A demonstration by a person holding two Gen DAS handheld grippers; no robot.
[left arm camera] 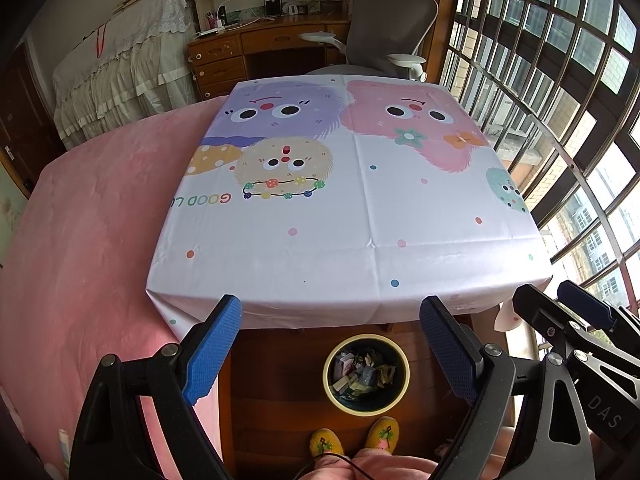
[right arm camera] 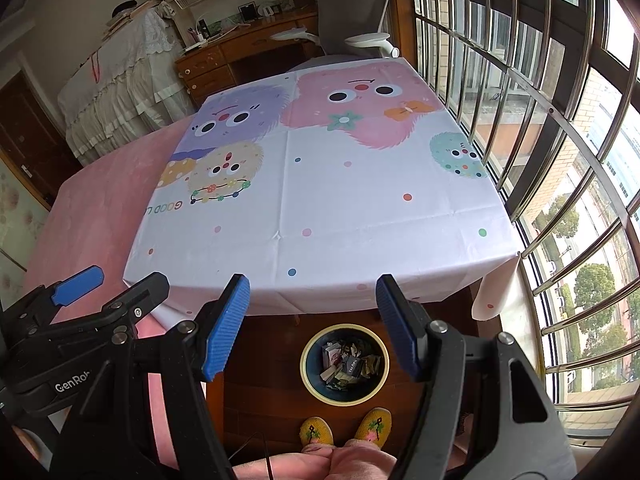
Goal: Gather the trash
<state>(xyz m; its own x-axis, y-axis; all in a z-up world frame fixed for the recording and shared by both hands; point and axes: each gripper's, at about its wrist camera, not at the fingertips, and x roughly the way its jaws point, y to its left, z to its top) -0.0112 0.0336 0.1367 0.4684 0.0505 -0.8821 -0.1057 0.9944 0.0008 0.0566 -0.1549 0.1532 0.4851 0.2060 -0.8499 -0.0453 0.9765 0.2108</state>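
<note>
A round bin [left arm camera: 403, 368] [right arm camera: 383, 364] with a pale yellow rim stands on the wooden floor below the table's near edge. Several crumpled wrappers and small packets [left arm camera: 364, 374] [right arm camera: 350, 362] lie inside it. My left gripper [left arm camera: 332, 332] hangs open above the bin, nothing between its blue pads. My right gripper [right arm camera: 314, 312] is open too and holds nothing. It shows at the right edge of the left wrist view as the right gripper [left arm camera: 560, 308]. In the right wrist view the left gripper [right arm camera: 112, 280] sits at the left.
A table [left arm camera: 360, 208] [right arm camera: 320, 208] under a cartoon-monster cloth lies ahead. A pink bed [left arm camera: 88, 240] is on the left, a barred window [left arm camera: 560, 100] on the right. A desk and grey chair [left arm camera: 388, 28] stand behind. A person's yellow slippers [left arm camera: 354, 438] are by the bin.
</note>
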